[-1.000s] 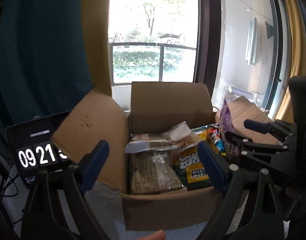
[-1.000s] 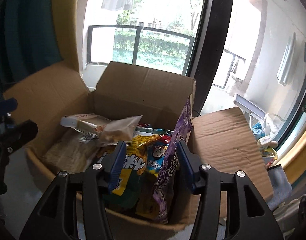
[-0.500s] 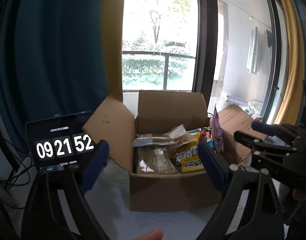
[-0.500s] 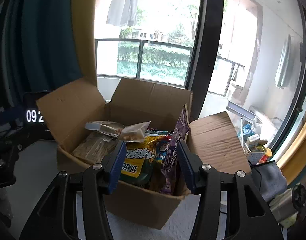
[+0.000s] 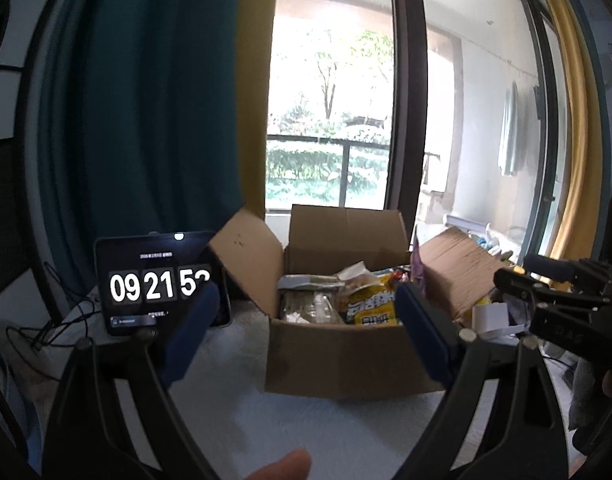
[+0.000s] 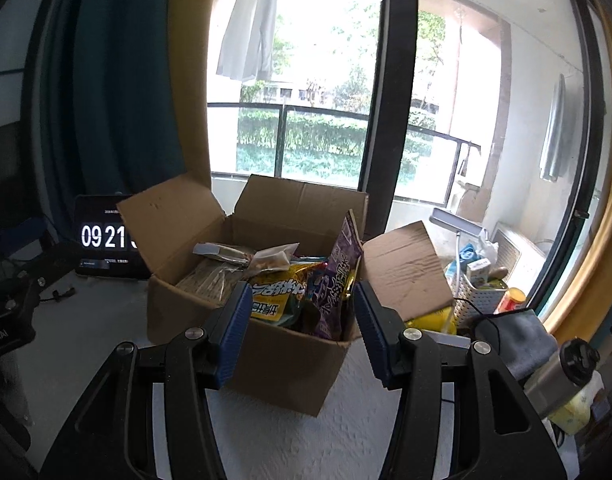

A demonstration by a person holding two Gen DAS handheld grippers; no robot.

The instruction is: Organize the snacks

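Fingers (image 5: 194, 334) of the left gripper (image 5: 306, 328), blue-padded, stand spread and empty; the right gripper (image 6: 302, 328) is likewise released, grasping nothing. Both have drawn back from the corrugated cardboard box (image 6: 282, 364) since 1 second ago. It sits flaps open on the white textured counter (image 6: 306, 440), holding crinkled snack bags: 1 yellow bag (image 6: 276, 298), 1 purple bag (image 6: 338, 276).

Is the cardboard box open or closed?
Open: the cardboard box has its flaps folded outward, with snack bags showing inside.
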